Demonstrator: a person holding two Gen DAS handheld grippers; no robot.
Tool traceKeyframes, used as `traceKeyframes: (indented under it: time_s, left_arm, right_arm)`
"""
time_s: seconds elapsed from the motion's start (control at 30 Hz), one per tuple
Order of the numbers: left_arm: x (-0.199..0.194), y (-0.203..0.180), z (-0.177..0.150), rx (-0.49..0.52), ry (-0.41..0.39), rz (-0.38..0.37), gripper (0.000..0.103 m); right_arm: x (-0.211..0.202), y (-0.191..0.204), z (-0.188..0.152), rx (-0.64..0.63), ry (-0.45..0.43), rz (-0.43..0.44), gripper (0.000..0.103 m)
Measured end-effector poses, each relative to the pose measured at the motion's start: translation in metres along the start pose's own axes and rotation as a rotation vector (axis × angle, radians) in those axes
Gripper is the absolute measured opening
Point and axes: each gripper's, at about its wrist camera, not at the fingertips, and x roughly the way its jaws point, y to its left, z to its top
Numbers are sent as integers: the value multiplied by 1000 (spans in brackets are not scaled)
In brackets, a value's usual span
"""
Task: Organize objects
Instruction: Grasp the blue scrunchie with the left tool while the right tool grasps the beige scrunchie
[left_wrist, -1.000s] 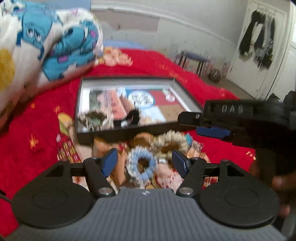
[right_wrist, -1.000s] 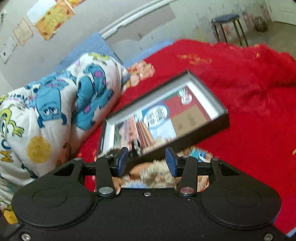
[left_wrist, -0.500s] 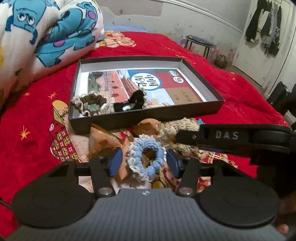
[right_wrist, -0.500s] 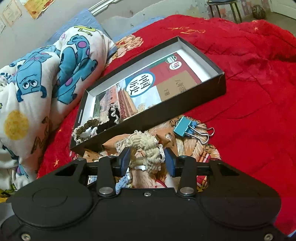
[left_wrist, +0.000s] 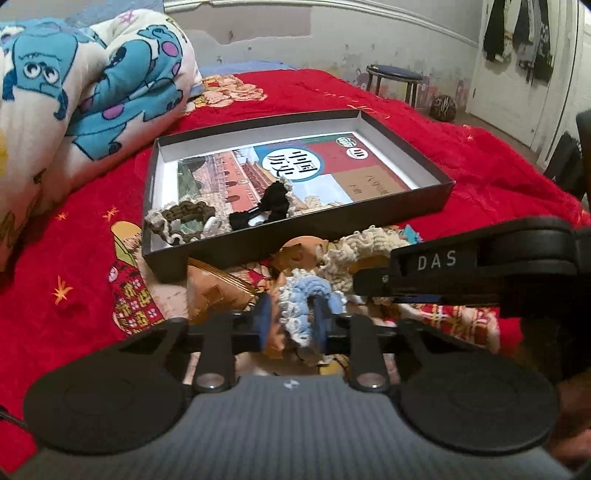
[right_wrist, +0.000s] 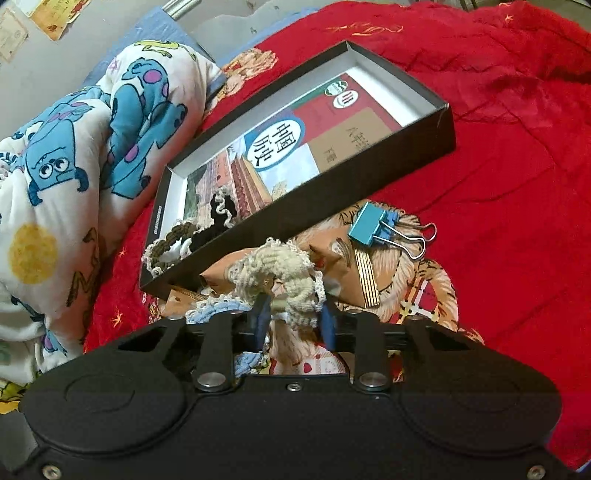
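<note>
Just before the black box (left_wrist: 295, 236), each hand-held gripper clamped on a scrunchie, blue binder clips (right_wrist: 373, 227) alongside.

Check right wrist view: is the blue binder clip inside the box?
No, the binder clip lies on the red blanket just outside the box, by its near wall.

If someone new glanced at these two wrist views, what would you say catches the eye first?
Probably the two grippers side by side in front of the black box: the left gripper has just closed on a blue scrunchie, the right gripper on a cream scrunchie. Behind them, the box on the bright red blanket already holds a brown scrunchie and a black one, atop a colourful book.
</note>
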Motion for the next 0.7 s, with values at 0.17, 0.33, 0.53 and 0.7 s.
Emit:
traceKeyframes:
  time_s: [0.17, 0.33, 0.53, 0.7]
  left_arm:
    - [-1, 3, 1, -16, 3, -1, 20]
    - [-6, 3, 1, -8, -16, -6, 16]
    - [-10, -3, 1, 24, -21, -39, 15]
    - [-13, -5, 1, 28, -41, -50, 16]
  right_arm:
    - [2, -2, 1, 21, 2, -1, 18]
    - [2, -4, 0, 32, 5, 8, 15]
    - [0, 0, 1, 17, -18, 11, 14]
    - [0, 1, 1, 7, -25, 13, 14]
